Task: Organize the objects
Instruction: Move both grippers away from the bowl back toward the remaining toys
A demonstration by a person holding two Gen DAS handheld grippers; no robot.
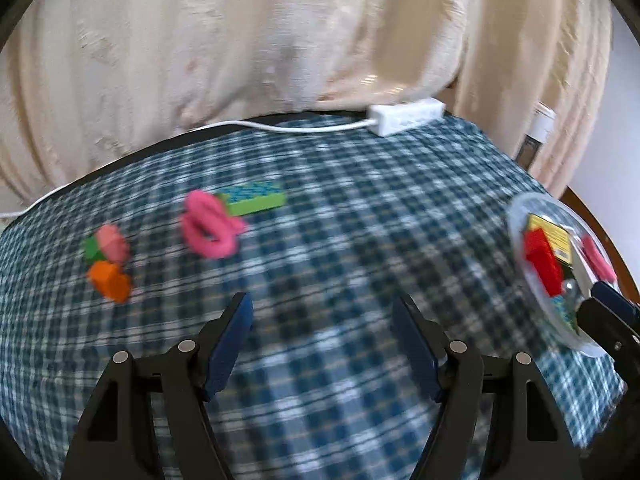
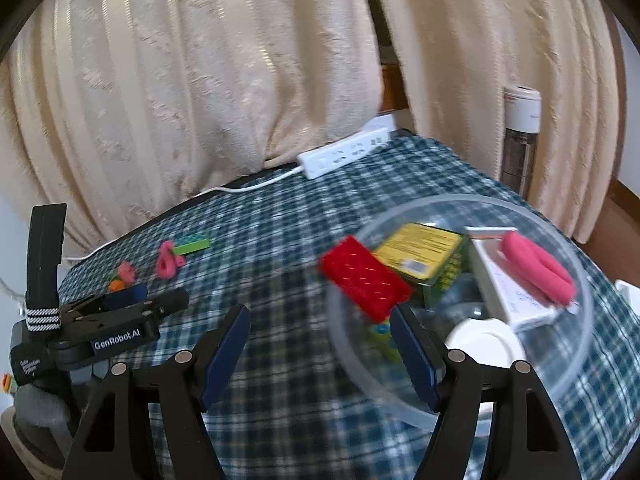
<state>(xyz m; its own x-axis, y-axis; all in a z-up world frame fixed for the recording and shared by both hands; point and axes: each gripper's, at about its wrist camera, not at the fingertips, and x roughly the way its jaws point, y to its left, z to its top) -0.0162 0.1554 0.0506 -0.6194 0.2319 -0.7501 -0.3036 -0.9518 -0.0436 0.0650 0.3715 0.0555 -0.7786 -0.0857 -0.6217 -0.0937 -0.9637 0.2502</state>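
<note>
A clear plastic bowl sits on the checked tablecloth at the right; it also shows in the left wrist view. It holds a red block, a yellow-green box, a white box, a pink hair tie and a white lid. On the cloth lie a pink hair tie, a green strip, a pink and green piece and an orange piece. My left gripper is open and empty above the cloth. My right gripper is open and empty at the bowl's near left rim.
A white power strip with its cable lies at the table's far edge, in front of cream curtains. A white and grey canister stands behind the table's right corner. The left gripper shows at the left in the right wrist view.
</note>
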